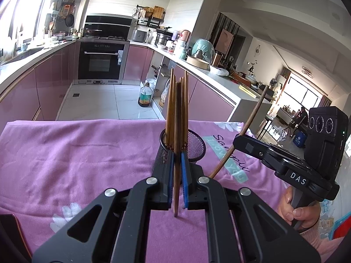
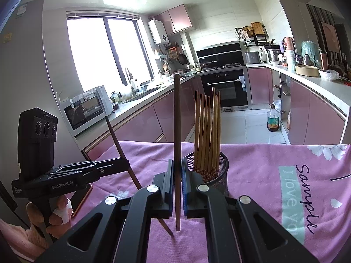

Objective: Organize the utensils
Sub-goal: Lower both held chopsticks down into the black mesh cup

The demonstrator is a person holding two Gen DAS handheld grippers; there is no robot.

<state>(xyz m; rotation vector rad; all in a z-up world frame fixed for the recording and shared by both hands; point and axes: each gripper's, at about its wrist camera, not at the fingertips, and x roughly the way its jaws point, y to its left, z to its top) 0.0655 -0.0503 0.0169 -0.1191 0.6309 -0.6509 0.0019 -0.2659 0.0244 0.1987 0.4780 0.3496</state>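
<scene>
A black mesh holder [image 1: 195, 146] stands on the pink cloth with several wooden chopsticks [image 1: 170, 109] upright in it; it also shows in the right wrist view [image 2: 219, 171]. My left gripper [image 1: 177, 155] is shut on a dark brown chopstick [image 1: 176, 144], held upright just in front of the holder. My right gripper [image 2: 177, 164] is shut on another dark chopstick [image 2: 176, 118], upright to the left of the holder. Each gripper shows in the other's view, the right one [image 1: 239, 141] and the left one [image 2: 125, 163], each with its chopstick slanted.
The pink cloth [image 1: 76, 153] with printed words covers the table. A phone [image 2: 82, 199] lies at the cloth's left edge. Behind are kitchen counters, an oven [image 1: 101, 61], a microwave [image 2: 87, 107] and an oil bottle [image 1: 144, 95] on the floor.
</scene>
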